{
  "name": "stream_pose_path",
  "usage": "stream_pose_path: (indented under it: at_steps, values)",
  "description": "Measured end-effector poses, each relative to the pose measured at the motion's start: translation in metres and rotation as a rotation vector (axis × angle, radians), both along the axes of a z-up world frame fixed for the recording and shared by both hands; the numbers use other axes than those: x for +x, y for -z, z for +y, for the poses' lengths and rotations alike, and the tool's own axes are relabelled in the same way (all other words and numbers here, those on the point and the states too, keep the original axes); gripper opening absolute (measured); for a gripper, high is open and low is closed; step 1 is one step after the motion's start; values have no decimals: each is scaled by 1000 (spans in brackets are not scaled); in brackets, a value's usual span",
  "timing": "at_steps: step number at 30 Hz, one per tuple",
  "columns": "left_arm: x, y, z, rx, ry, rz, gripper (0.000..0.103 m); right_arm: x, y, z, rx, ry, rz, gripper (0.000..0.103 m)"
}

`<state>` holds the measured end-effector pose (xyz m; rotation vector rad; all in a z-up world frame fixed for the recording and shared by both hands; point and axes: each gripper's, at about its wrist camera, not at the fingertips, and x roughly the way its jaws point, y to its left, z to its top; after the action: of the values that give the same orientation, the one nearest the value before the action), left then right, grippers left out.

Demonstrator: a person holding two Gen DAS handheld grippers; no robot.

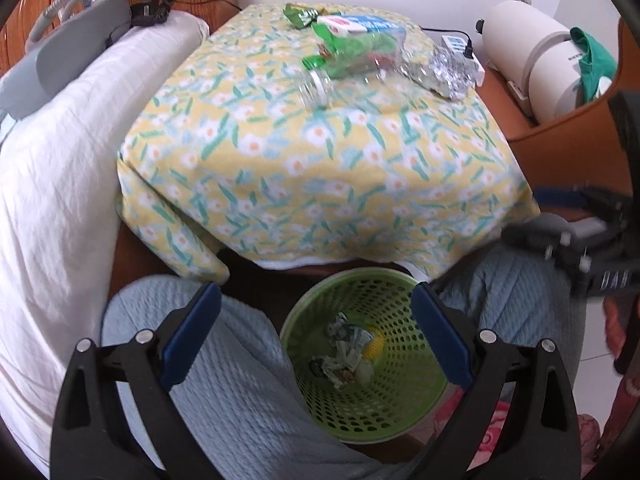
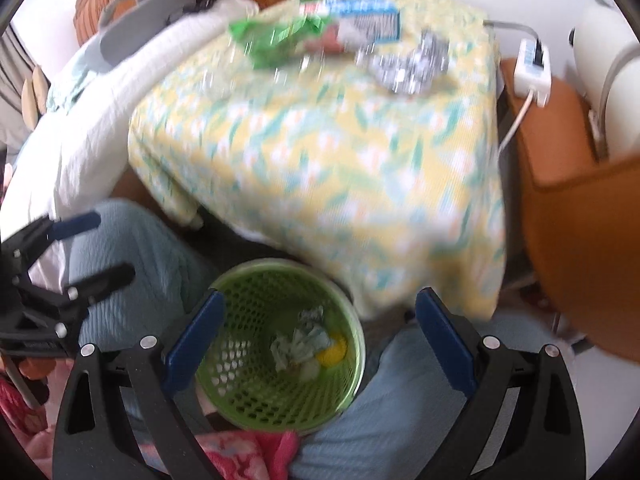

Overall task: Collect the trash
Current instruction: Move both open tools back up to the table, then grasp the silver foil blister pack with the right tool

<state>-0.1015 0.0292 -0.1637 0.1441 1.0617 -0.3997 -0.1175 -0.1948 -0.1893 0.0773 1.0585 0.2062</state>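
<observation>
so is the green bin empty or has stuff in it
Not empty: the green bin holds crumpled wrappers and something yellow at the bottom, well below the rim.

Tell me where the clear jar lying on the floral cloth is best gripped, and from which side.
Grip the clear jar across its round body, coming down from above. It lies on its side on the floral cloth apart from the wrappers, with its white lid end turned toward the camera, so open fingers could probably straddle its width.

Floral-clothed table (image 1: 320, 168), jar (image 1: 314, 87), wrappers (image 1: 344, 50), foil (image 1: 446, 70)
</observation>
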Motion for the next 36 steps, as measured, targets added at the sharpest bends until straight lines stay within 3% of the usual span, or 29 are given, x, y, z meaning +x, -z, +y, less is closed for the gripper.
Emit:
stream_pose_path:
  at_steps: [9, 17, 32, 34, 36]
  values:
    - [25, -22, -17, -12, 29, -63, 92, 70, -30, -29, -66, 83, -104, 95]
    - [36, -31, -38, -12, 61, -90, 92, 127, -27, -45, -56, 88, -81, 95]
    - [44, -32, -52, 24, 86, -117, 92, 162, 1, -39, -54, 27, -23, 95]
    - [46, -32, -53, 26, 89, -120, 92, 163, 2, -41, -40, 17, -19, 91]
    - [47, -32, -54, 32, 103, -128, 92, 163, 1, -44, -34, 16, -22, 80]
